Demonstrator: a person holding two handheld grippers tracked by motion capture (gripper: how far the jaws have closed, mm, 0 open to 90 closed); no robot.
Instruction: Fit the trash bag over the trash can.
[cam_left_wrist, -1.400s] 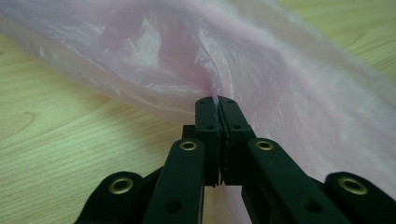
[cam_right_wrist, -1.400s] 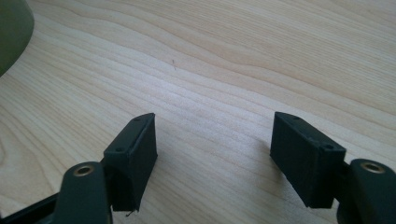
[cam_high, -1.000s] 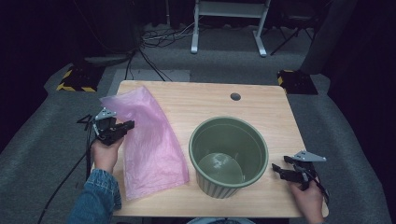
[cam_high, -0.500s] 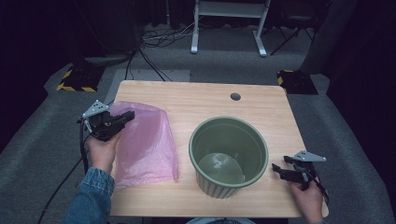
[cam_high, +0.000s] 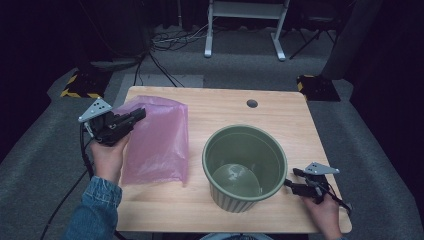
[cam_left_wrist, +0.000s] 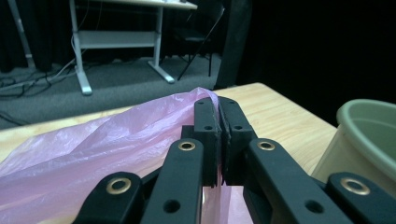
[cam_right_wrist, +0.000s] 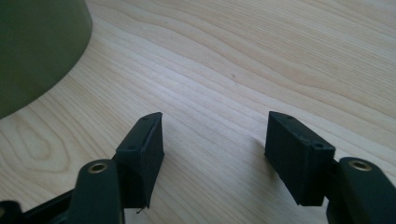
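From above, the pink plastic bag (cam_high: 157, 142), likely thin, limp and slippery, so best pinched at its edge, droops onto the bench (cam_high: 220, 107) from the raised left claw (cam_high: 134, 116); that claw's view shows it clamped on film; the right claw (cam_right_wrist: 215, 156) gapes, empty, low beside the green pot (cam_right_wrist: 39, 46).

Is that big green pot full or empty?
Empty. From above, the green pot stands upright on the table and its bare bottom shows, with nothing inside.

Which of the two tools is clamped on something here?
The left tool: its jaws are shut on an edge of the thin pink plastic bag. The right tool stands open over bare wood beside the green ribbed pot.
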